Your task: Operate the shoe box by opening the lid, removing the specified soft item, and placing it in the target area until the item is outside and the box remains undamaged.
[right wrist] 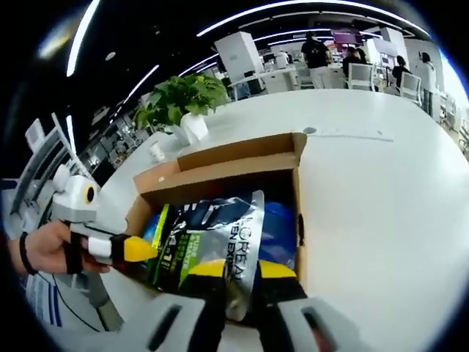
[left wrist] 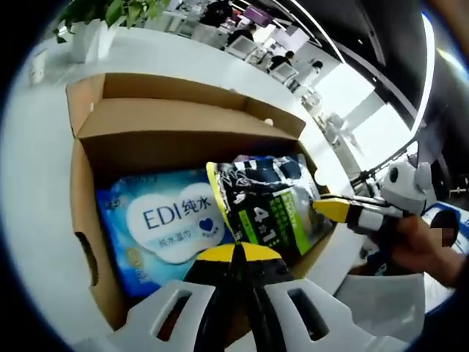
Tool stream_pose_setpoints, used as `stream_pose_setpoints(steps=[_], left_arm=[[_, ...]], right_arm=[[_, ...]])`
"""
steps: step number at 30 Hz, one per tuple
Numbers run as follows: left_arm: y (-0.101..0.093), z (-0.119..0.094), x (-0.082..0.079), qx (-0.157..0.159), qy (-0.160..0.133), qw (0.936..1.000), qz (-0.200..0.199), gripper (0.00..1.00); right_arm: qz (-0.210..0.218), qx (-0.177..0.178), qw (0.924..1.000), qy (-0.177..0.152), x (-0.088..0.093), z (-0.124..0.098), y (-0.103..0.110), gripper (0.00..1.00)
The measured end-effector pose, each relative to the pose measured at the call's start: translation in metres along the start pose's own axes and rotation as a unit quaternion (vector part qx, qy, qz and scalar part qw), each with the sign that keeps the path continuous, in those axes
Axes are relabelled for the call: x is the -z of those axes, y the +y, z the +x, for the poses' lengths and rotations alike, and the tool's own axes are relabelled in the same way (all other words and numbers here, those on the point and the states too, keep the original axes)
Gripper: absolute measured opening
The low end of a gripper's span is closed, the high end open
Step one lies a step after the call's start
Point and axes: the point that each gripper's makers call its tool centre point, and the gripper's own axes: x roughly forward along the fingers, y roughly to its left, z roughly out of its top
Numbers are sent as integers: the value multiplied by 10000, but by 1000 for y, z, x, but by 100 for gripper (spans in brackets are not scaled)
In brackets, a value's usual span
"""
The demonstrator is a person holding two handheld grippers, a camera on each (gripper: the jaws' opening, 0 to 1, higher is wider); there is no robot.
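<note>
The cardboard shoe box (left wrist: 88, 220) stands open on the white table, its flaps folded back. Inside lies a blue wipes pack (left wrist: 161, 220) printed "EDI". A dark and green soft pouch (left wrist: 271, 205) rests tilted over it. My left gripper (left wrist: 238, 253) is shut, its yellow tips meeting at the pouch's near edge. My right gripper (left wrist: 322, 207) reaches in from the right to the pouch's far edge. In the right gripper view the pouch (right wrist: 209, 235) stands up between my right gripper's (right wrist: 242, 270) jaws, which are shut on it. The left gripper (right wrist: 143, 249) touches its left edge, above the box (right wrist: 242, 150).
A potted plant (right wrist: 183, 99) in a white pot stands on the table behind the box. Bare white table (right wrist: 381, 183) stretches to the right of the box. Printed papers (right wrist: 44, 301) lie by the hand holding the left gripper. Desks and people are far behind.
</note>
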Motion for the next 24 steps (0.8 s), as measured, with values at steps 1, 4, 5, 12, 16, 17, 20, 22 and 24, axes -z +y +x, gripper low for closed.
stream_pose_setpoints(steps=[1, 4, 5, 12, 16, 17, 20, 22, 24], left_arm=[[0, 0, 0, 2, 2, 10000, -1, 0], [1, 0, -1, 3, -2, 10000, 31, 0], [0, 0, -1, 20, -18, 10000, 30, 0], [-2, -2, -1, 29, -20, 9999, 111, 0], [-5, -7, -4, 26, -89, 9998, 160, 0], [-5, -8, -5, 24, -109, 9998, 176, 0], [-6, -10, -8, 24, -135, 9997, 187, 0], [-8, -11, -10, 12, -155, 9996, 226, 0], [-11, -12, -13, 13, -174, 9995, 269, 0]], right_arm=[[42, -3, 10000, -16, -1, 0, 0, 8], [98, -10, 9999, -134, -4, -4, 0, 0], [232, -88, 9995, -189, -6, -4, 2, 0], [360, -89, 9989, -298, -5, -7, 4, 0], [362, -143, 9986, -357, -9, -11, 8, 0], [369, -164, 9984, -391, -11, -12, 8, 0], [398, -199, 9980, -453, -13, -14, 10, 0], [382, -192, 9979, -491, -14, -16, 11, 0], [383, -172, 9978, -517, -14, -18, 11, 0]])
